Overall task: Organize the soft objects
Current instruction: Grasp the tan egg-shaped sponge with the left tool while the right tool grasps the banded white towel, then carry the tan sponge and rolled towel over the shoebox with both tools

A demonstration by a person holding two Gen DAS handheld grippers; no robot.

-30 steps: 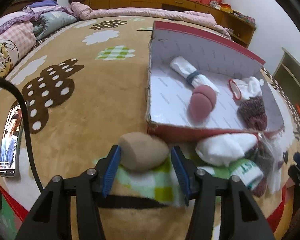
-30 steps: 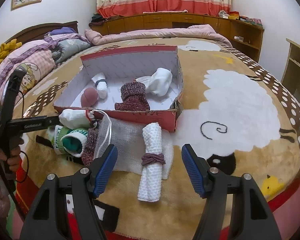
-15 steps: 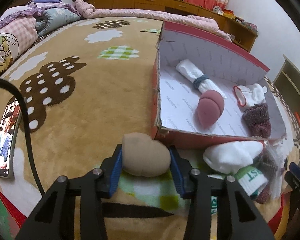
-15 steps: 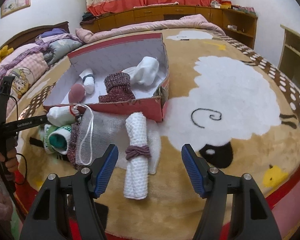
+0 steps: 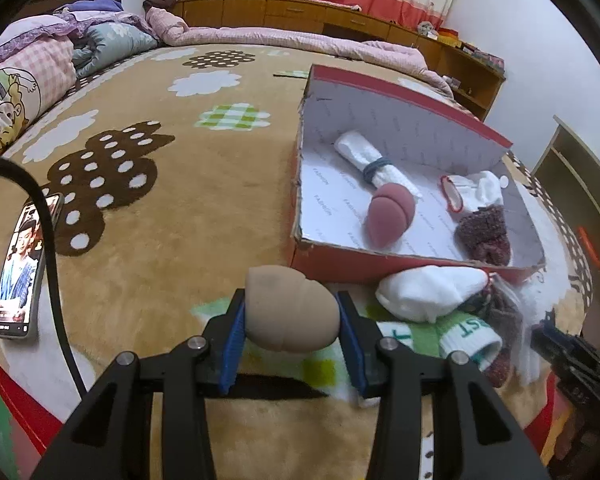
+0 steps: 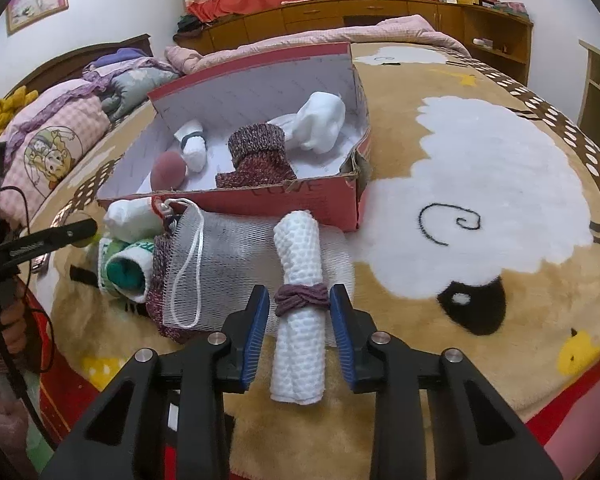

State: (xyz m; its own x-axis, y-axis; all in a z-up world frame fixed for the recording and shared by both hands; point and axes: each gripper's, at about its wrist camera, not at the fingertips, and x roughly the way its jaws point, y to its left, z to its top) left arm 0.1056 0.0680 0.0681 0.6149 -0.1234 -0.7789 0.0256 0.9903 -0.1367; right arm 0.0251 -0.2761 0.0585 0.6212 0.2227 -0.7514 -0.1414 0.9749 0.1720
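My left gripper [image 5: 292, 320] is shut on a beige sponge [image 5: 290, 314] and holds it above the blanket, just in front of the red box [image 5: 380, 266]. The box holds a pink sponge [image 5: 390, 214], a rolled white towel [image 5: 374, 164], a maroon sock [image 5: 484, 232] and white socks [image 5: 486, 190]. In the right wrist view my right gripper [image 6: 300, 322] straddles a rolled white towel [image 6: 300, 280] with a purple band. Its jaws stand close beside the roll with small gaps. The box [image 6: 292, 200] lies behind it.
A mesh bag [image 6: 220, 264], a white sock [image 5: 428, 292], a green-and-white sock [image 6: 124, 272] and a maroon sock lie in a pile before the box. A phone [image 5: 20, 268] lies at the left on the blanket. Pillows and quilts lie at the far left.
My left gripper closed on the beige sponge and lifted it. My right gripper moved forward over the rolled towel and narrowed its jaws around it.
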